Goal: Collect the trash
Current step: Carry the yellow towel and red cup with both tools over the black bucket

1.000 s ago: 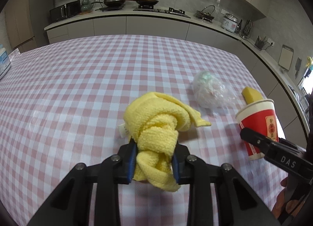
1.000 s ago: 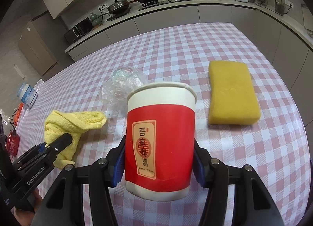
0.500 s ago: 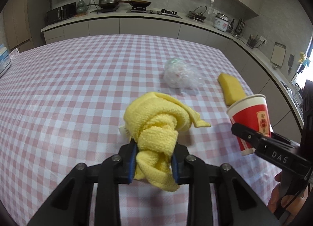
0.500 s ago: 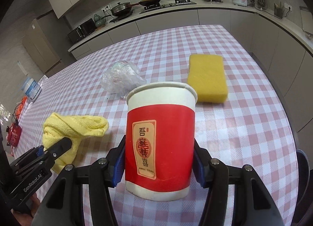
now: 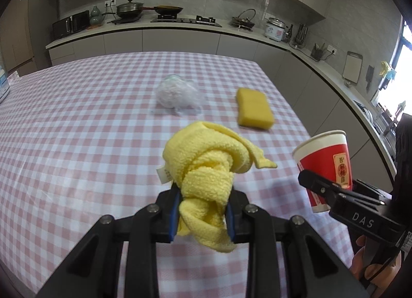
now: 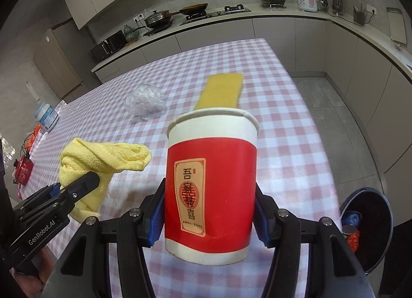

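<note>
My left gripper [image 5: 203, 210] is shut on a bunched yellow cloth [image 5: 208, 166] and holds it above the checked table; the cloth also shows in the right wrist view [image 6: 97, 161]. My right gripper [image 6: 208, 218] is shut on a red and white paper cup [image 6: 211, 184], upright and lifted off the table near its right edge; the cup also shows in the left wrist view [image 5: 325, 166]. A crumpled clear plastic wrap [image 5: 176, 93] and a yellow sponge [image 5: 253, 108] lie on the table beyond both grippers.
A round dark bin [image 6: 365, 223] with some trash inside stands on the floor at the table's right side. The pink checked table [image 5: 77, 122] stretches left. A white jar [image 6: 46, 117] and a small red item [image 6: 23, 170] sit at the far left edge.
Both grippers have drawn back and risen with the cloth and the cup; the wrap and sponge look farther away. The bin has come into the right wrist view.
</note>
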A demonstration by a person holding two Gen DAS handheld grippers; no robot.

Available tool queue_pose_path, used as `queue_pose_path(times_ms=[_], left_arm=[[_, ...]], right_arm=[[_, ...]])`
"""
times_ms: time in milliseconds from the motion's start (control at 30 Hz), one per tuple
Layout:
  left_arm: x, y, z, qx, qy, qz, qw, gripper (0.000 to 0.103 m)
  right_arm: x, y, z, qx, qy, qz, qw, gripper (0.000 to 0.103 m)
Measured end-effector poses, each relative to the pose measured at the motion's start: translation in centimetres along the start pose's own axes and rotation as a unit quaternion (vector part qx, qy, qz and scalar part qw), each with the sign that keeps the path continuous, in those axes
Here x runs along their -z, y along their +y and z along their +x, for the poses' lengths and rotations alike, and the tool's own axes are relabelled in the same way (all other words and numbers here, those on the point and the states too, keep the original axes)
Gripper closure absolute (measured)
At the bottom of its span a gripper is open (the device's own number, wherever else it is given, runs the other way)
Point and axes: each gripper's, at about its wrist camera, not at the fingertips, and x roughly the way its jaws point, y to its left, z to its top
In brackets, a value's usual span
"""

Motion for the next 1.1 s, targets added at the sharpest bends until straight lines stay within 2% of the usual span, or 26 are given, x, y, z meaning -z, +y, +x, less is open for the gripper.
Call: queue_pose_path(times_ms=[233,467,933,1100], left_arm=[[0.9,-5.3,-0.3,0.024,0.001,0.023,0.9995,0.073],[1.6,-11.8,0.4,0.064,0.012,0.059,0.9962,0.073],[3.6,-25.5,2.6,0.154,0.044,0.140,0.9771,0.073],[4.7,-29.4,4.5,0.165,0.064,0.153,0.9722,0.073]], right_arm=[[1.7,-4.9,-4.2,0.020,-0.016,0.022,0.999,0.043],[3.5,-12.0,-8.1,0.053,-0.034,0.073,0.995,0.043],[8.6,-24.5,-14.3,0.130,-0.049,0.168,0.976,0.043],[10.7,-29.4,-14.7,0.149,-0.035,0.198,0.968,0.043]])
